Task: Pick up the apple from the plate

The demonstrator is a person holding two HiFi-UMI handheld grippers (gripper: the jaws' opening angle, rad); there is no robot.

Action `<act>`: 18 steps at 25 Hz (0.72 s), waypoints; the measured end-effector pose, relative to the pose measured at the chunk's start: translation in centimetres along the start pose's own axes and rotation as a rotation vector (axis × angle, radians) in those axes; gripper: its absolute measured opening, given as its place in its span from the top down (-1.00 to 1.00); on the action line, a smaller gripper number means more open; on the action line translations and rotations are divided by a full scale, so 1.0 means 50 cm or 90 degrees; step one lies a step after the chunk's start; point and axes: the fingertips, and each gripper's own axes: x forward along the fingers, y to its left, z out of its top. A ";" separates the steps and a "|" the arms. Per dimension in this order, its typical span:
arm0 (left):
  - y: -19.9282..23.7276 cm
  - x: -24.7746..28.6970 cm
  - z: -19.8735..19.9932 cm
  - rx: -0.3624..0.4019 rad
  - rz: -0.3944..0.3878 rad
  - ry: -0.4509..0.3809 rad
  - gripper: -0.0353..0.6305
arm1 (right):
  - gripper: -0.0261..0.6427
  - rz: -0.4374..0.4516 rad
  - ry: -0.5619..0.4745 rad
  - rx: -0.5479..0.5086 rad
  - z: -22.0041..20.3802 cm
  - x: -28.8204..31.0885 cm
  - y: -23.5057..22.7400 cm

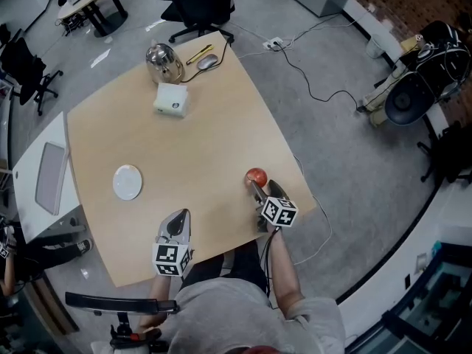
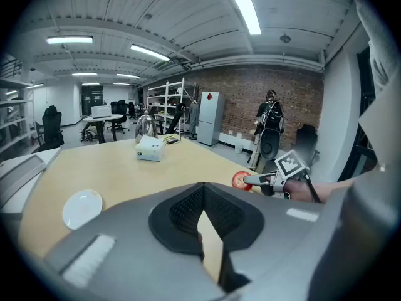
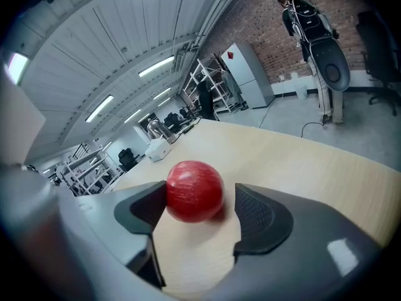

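The red apple (image 1: 256,176) (image 3: 194,190) lies on the bare wooden table (image 1: 192,146) near its right edge, off the plate. My right gripper (image 1: 257,190) (image 3: 200,199) straddles it with the jaws wide. The left pad sits against the apple, and a gap shows at the right pad (image 3: 254,212). The empty white plate (image 1: 127,181) (image 2: 82,208) lies far to the left. My left gripper (image 1: 179,216) (image 2: 202,190) hovers over the table's near edge, its pads meeting with nothing between them. The left gripper view also catches the apple (image 2: 241,180) and the right gripper (image 2: 260,180).
At the table's far end stand a white tissue box (image 1: 171,99), a shiny kettle (image 1: 164,62), a mouse (image 1: 208,62) and a yellow pen (image 1: 198,54). A white side table (image 1: 29,161) adjoins the left edge. Office chairs and floor cables surround the table.
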 end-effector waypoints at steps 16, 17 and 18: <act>-0.027 0.023 0.016 0.004 -0.012 -0.001 0.83 | -0.11 -0.019 -0.027 0.004 0.044 -0.020 -0.034; -0.029 0.024 0.016 0.005 -0.013 -0.001 0.83 | -0.10 -0.022 -0.029 0.003 0.046 -0.023 -0.036; -0.032 0.025 0.017 0.005 -0.014 -0.001 0.83 | -0.09 -0.025 -0.031 0.003 0.049 -0.026 -0.039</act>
